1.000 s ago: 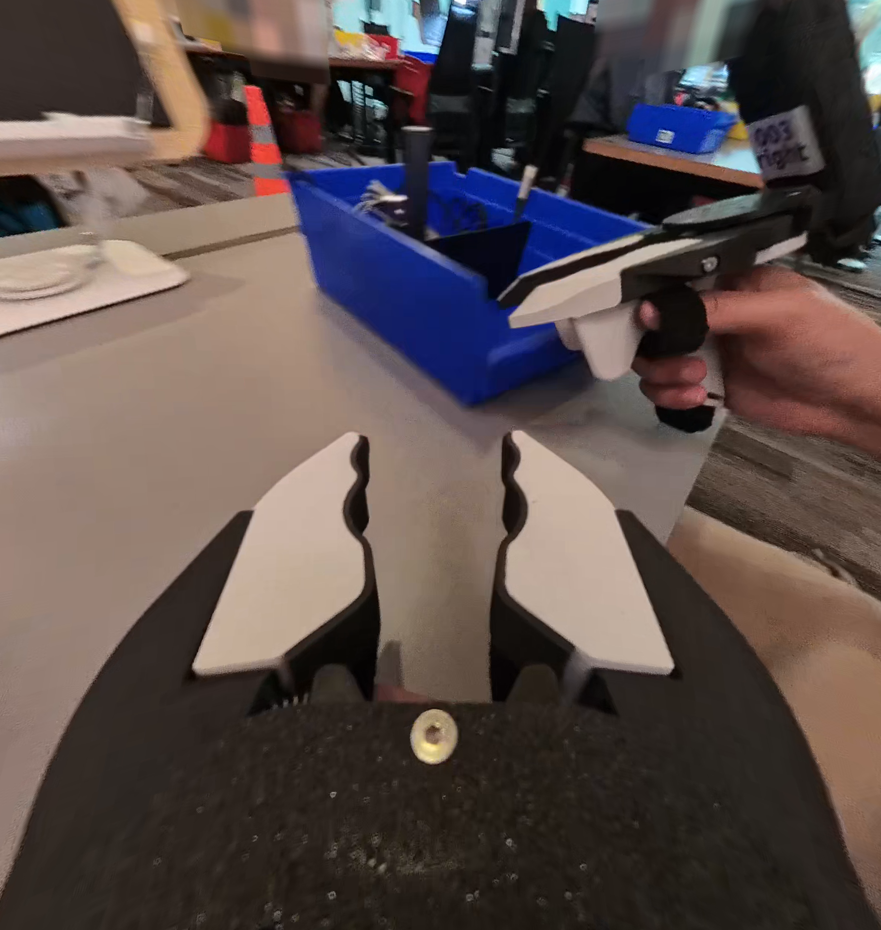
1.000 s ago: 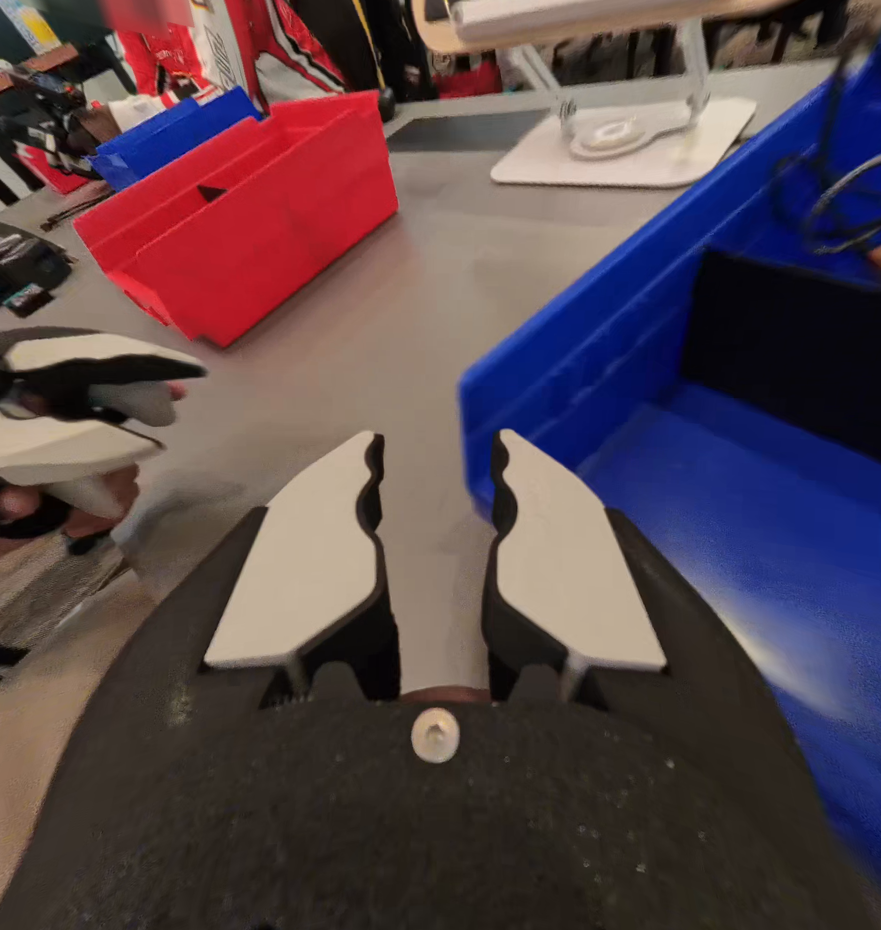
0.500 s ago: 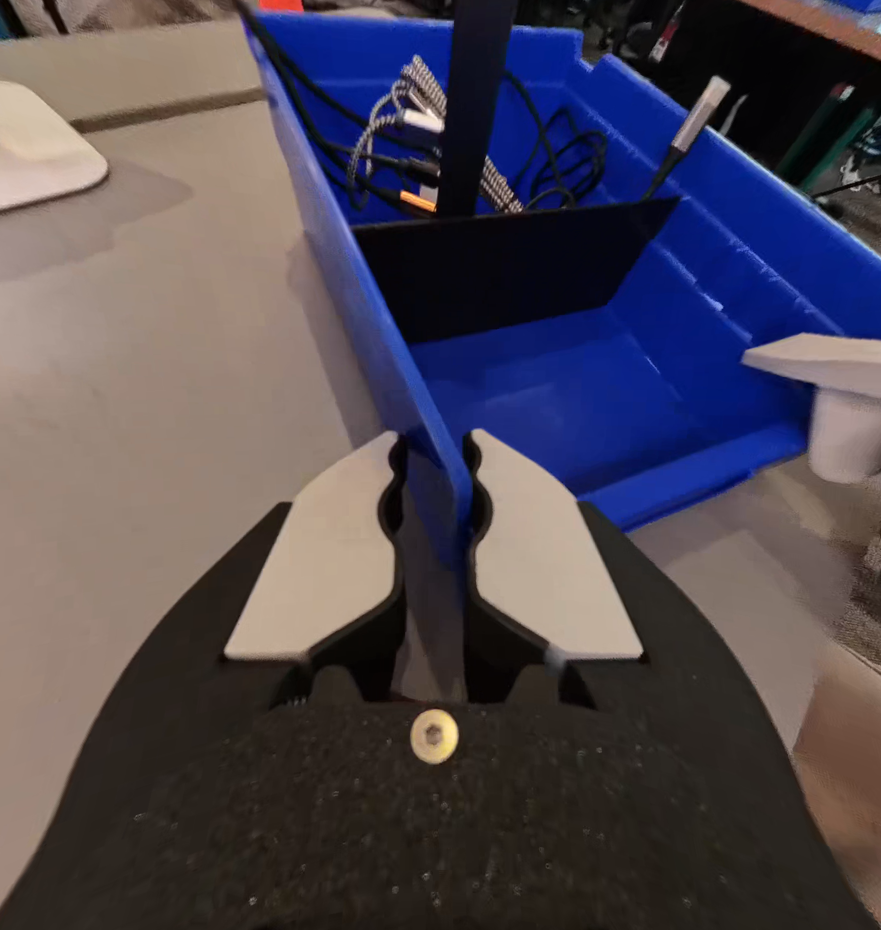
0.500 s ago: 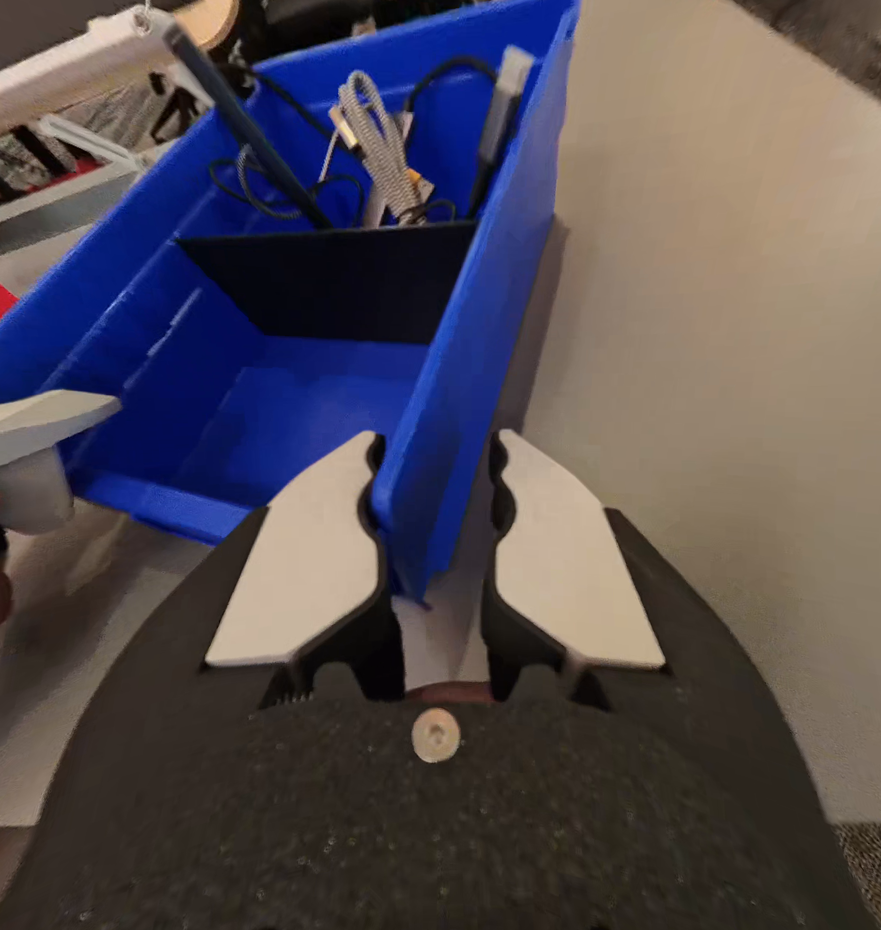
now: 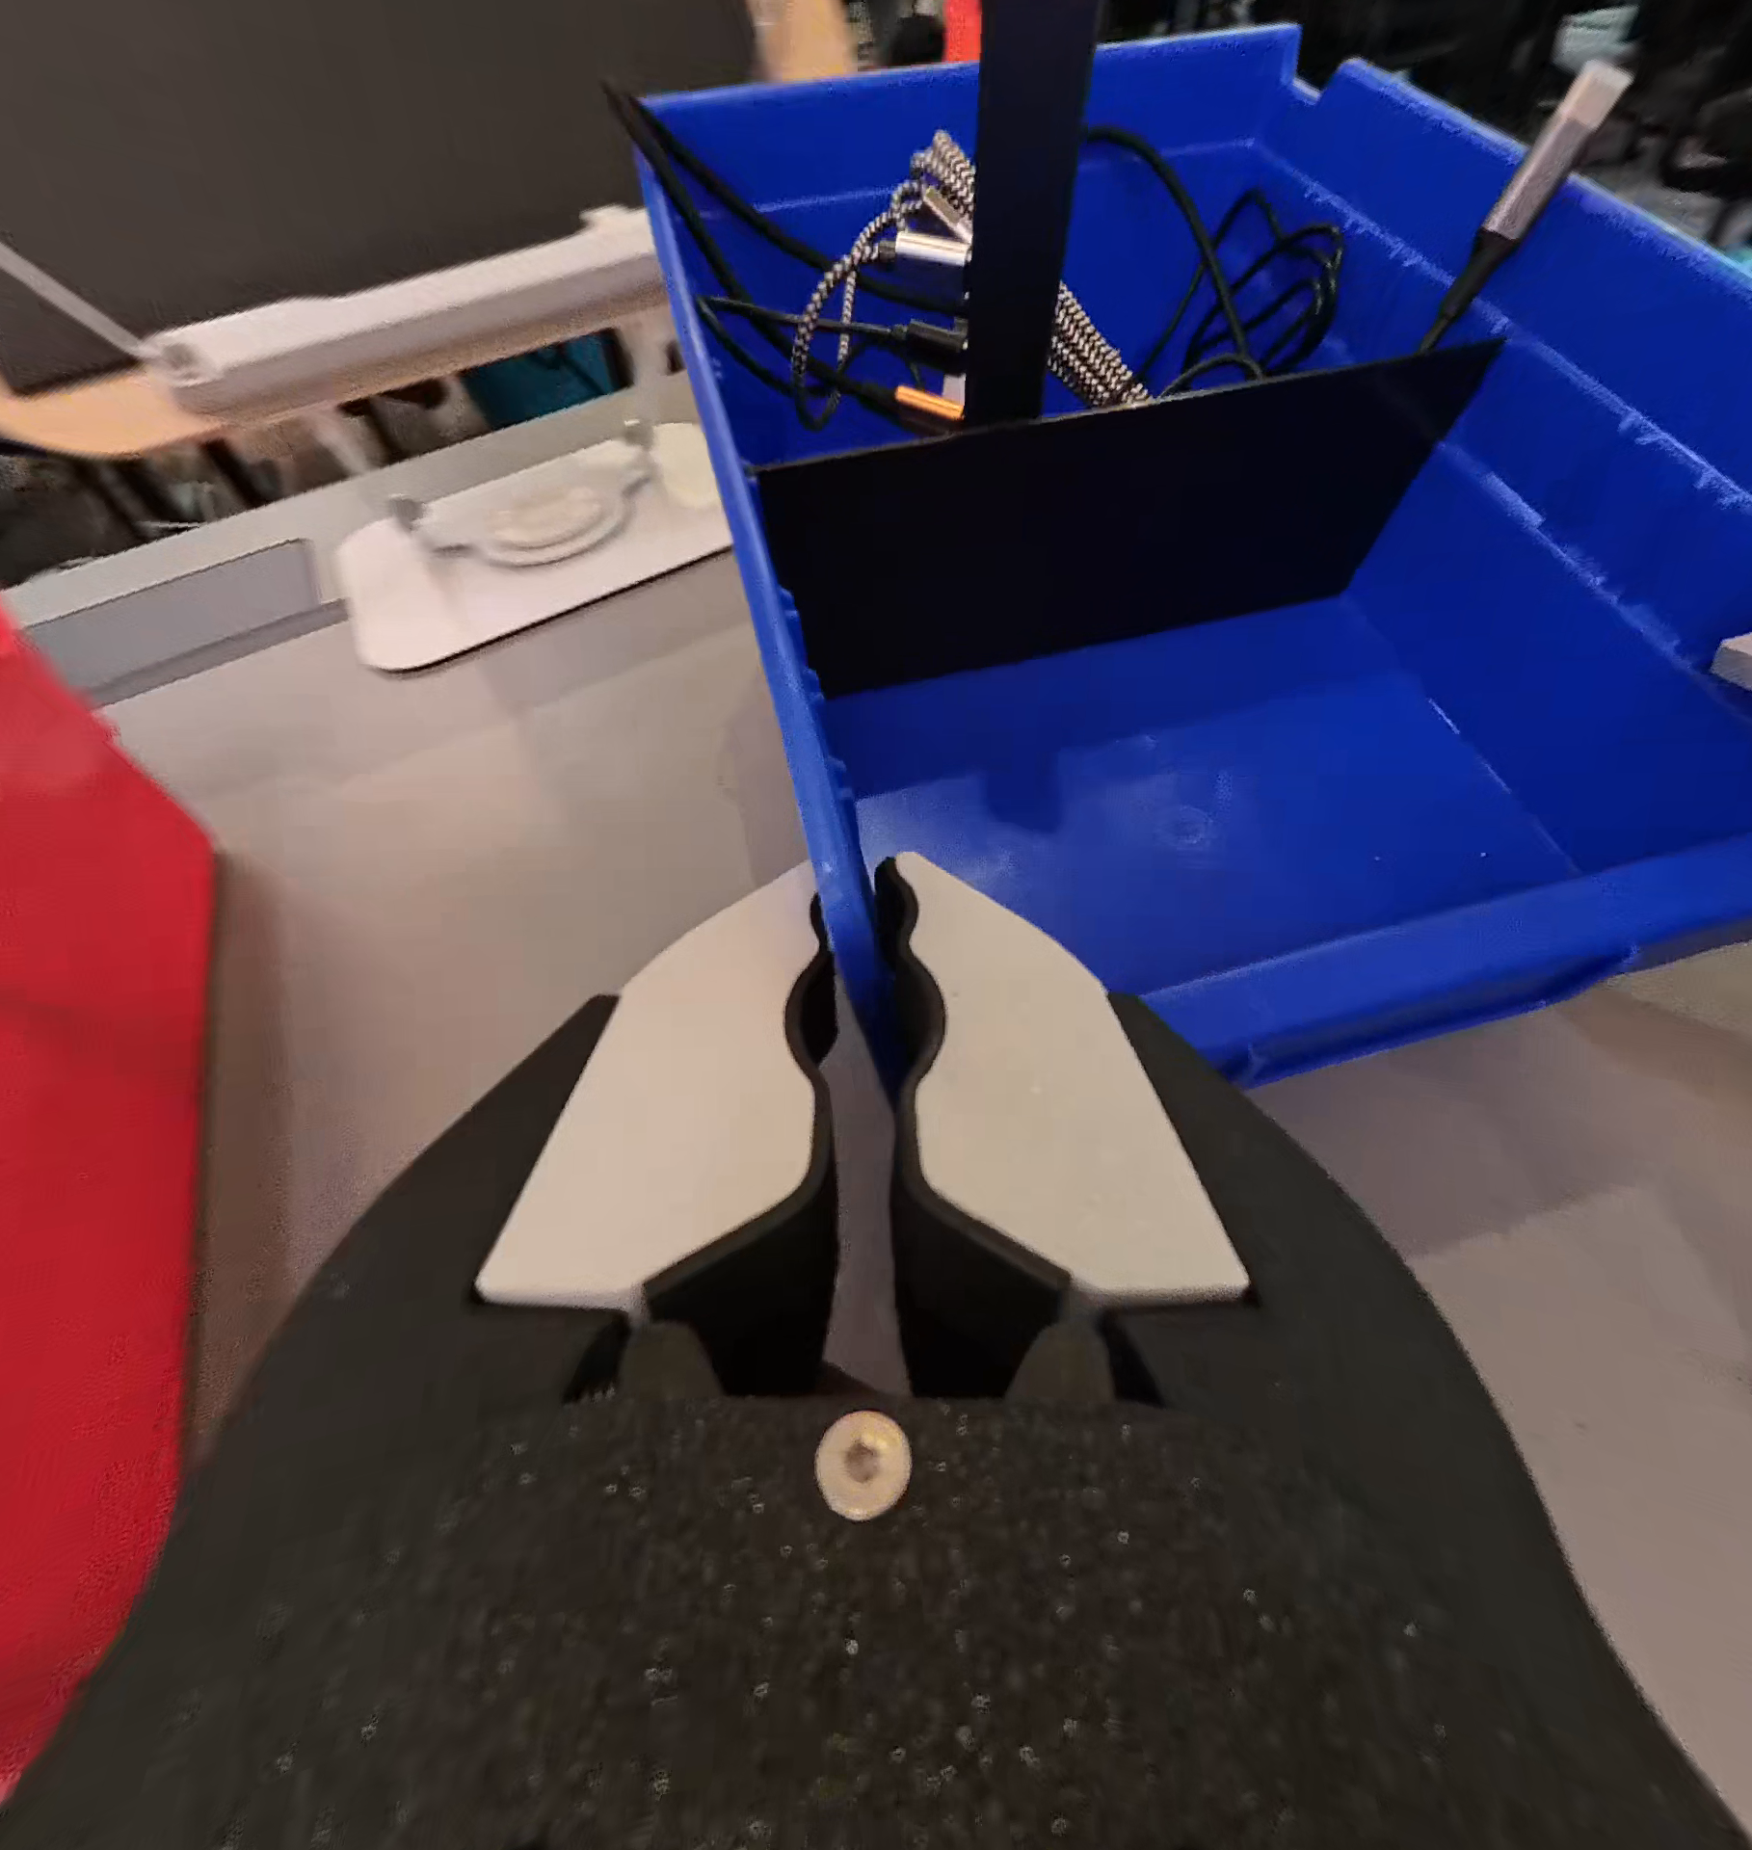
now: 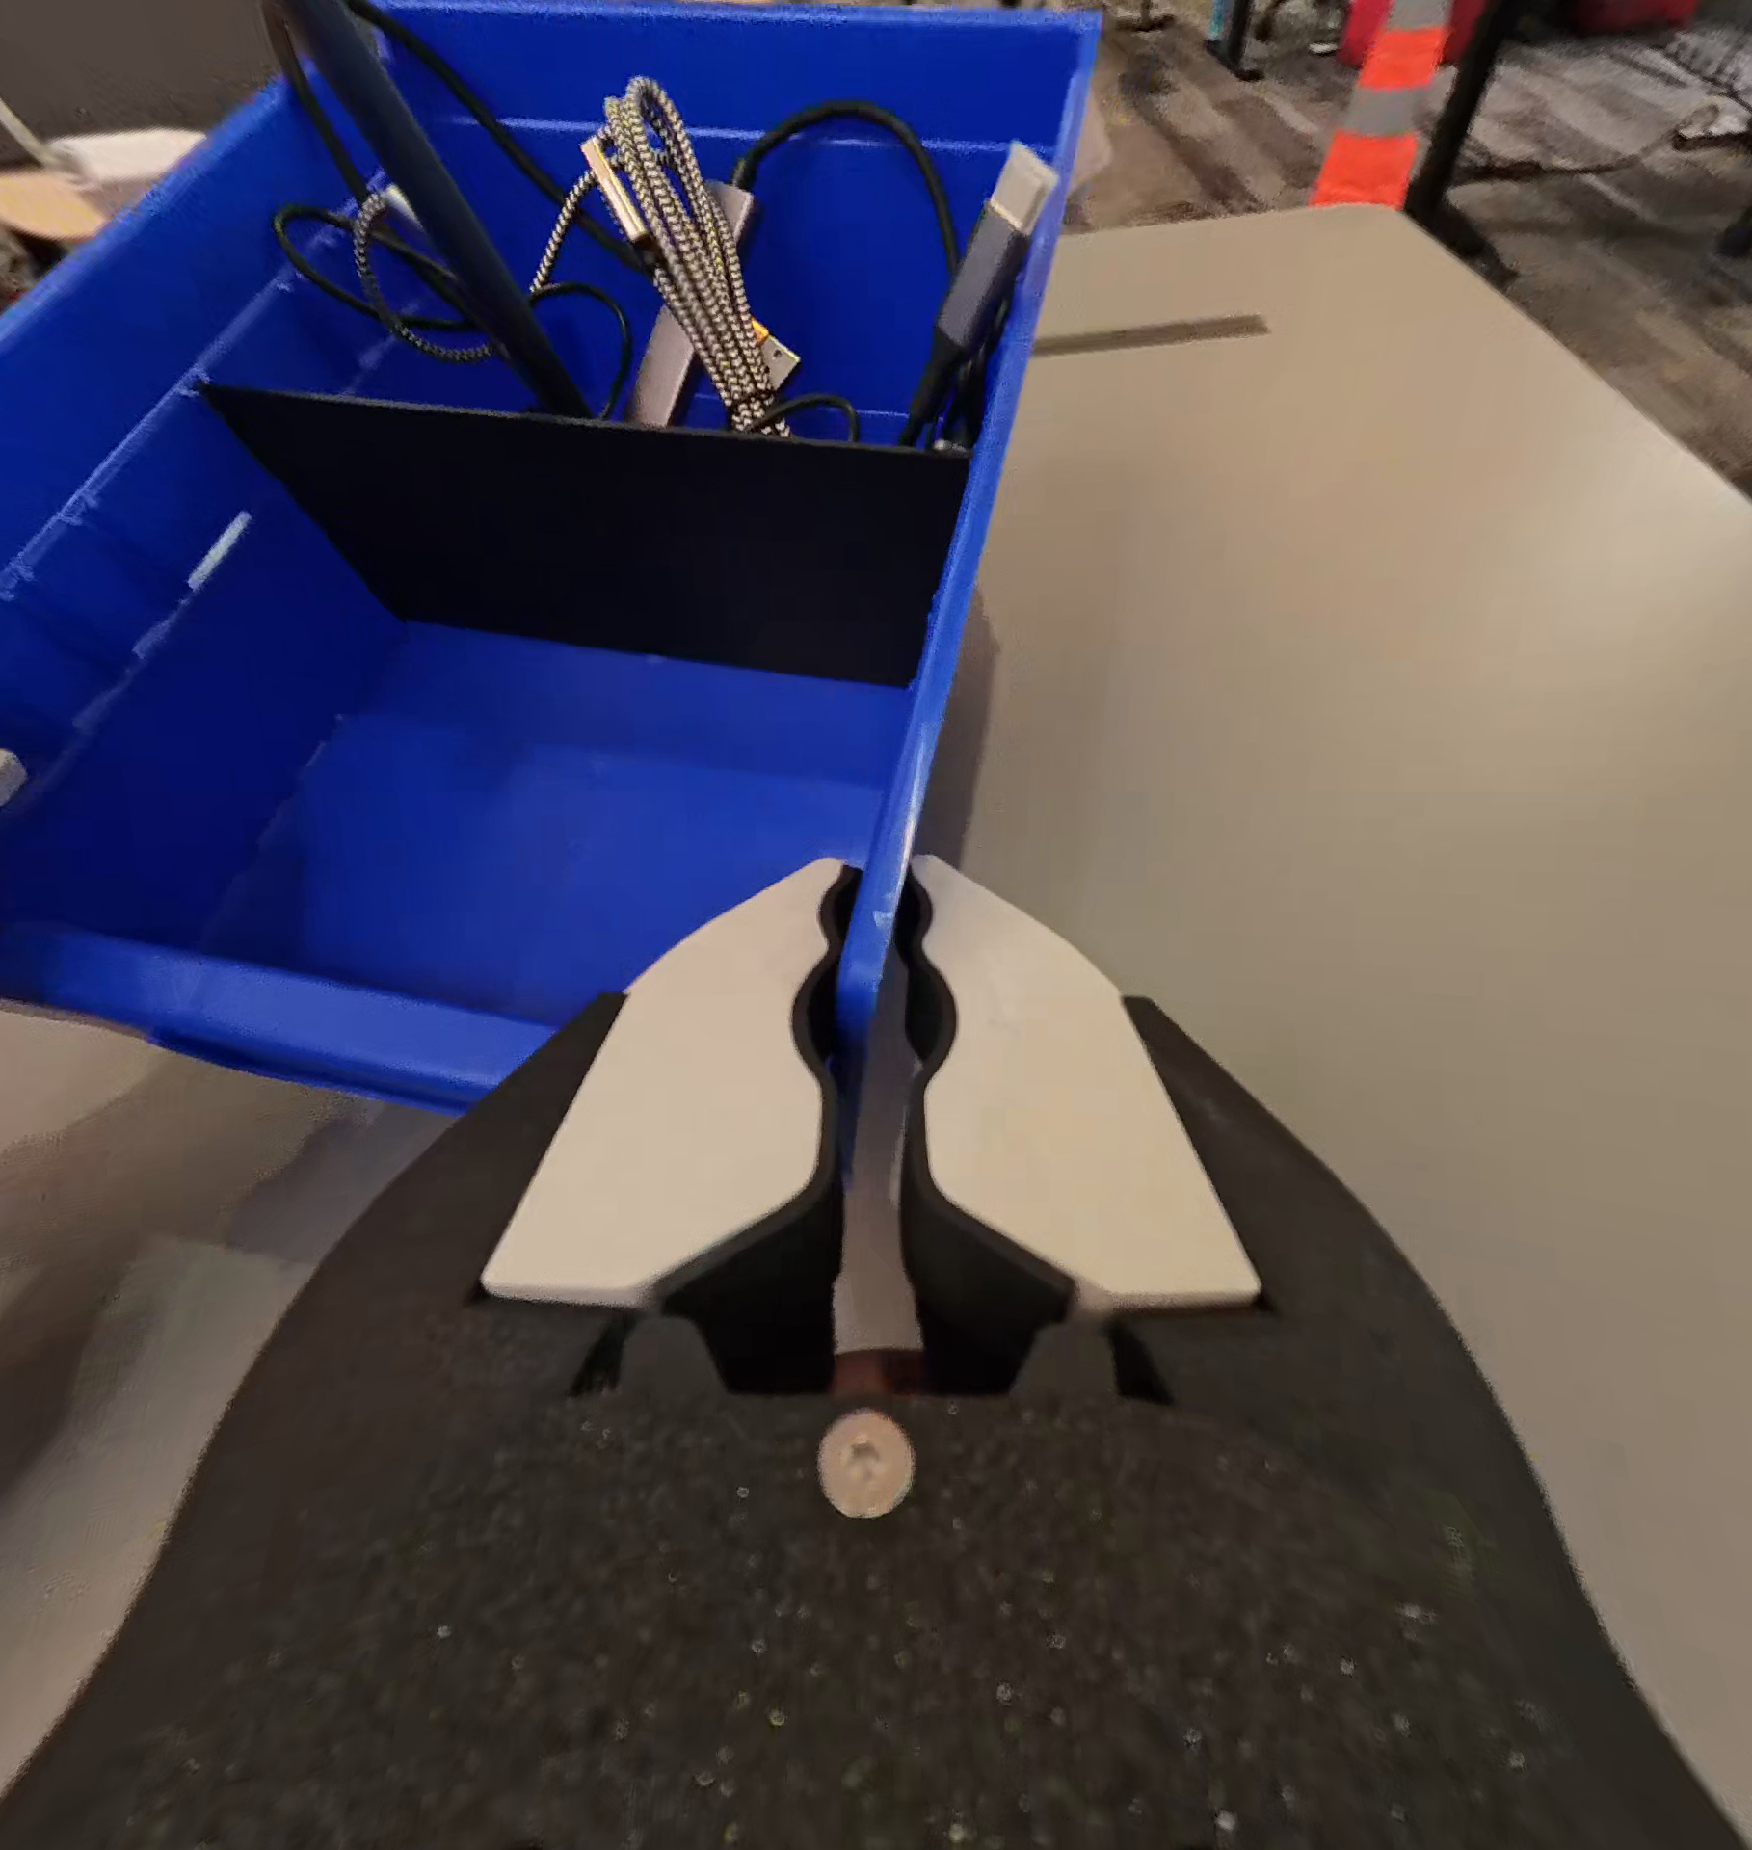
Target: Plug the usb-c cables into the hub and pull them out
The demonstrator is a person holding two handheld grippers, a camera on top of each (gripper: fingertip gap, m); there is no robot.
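Broadly, a grey flat table top (image 6: 1353,701) carries everything, and a blue rectangular plastic bin (image 5: 1252,801) rests on it. A red plastic bin (image 5: 61,1001) is seen at the left edge of the left wrist view, blurred. A white flat stand base (image 5: 512,591) lies far left of the blue bin on the table. The blue bin is split by a black flat divider panel (image 6: 592,541): its near compartment shows only bare blue floor, and its far compartment holds the task's things. A dark upright pole (image 5: 1027,200) rises from that far compartment. Braided and black usb-c cables (image 6: 692,270) lie tangled there, with a grey slim hub (image 6: 992,250) leaning against the right wall. The left gripper (image 5: 852,901) is closed on the bin's left wall at the near corner, one finger on each side. The right gripper (image 6: 877,901) is likewise clamped on the bin's right wall near its front corner.
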